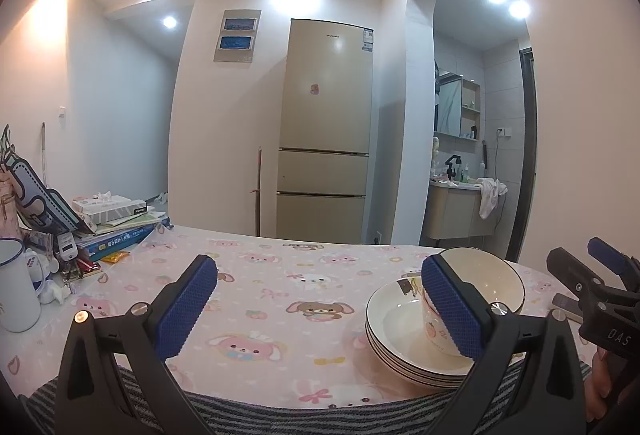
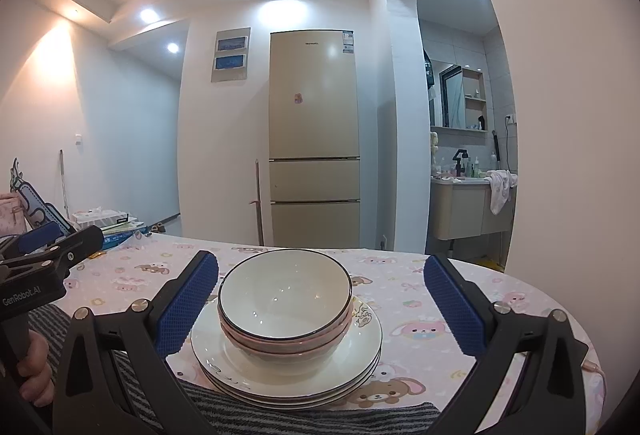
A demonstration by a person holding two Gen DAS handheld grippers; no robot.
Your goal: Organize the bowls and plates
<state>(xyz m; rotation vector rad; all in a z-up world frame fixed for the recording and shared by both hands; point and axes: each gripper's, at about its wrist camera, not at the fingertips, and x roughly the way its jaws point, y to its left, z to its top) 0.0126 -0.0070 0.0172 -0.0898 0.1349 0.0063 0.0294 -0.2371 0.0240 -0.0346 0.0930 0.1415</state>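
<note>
A stack of white bowls point(image 2: 285, 299) with dark rims sits nested on a stack of white plates point(image 2: 360, 347) near the table's front edge. In the left wrist view the bowls point(image 1: 492, 275) and plates point(image 1: 396, 327) lie at the right, partly hidden behind my right finger pad. My right gripper point(image 2: 320, 311) is open and empty, its fingers wide on either side of the stack, a little short of it. My left gripper point(image 1: 320, 311) is open and empty, to the left of the stack over the tablecloth. It also shows at the left of the right wrist view point(image 2: 48, 247).
The table point(image 1: 280, 275) has a pink cartoon tablecloth. Books and a tissue box point(image 1: 112, 219) pile at the far left, with a white mug point(image 1: 16, 287) nearer. A striped cloth point(image 2: 280, 415) lies at the front edge. A fridge point(image 1: 326, 131) stands behind.
</note>
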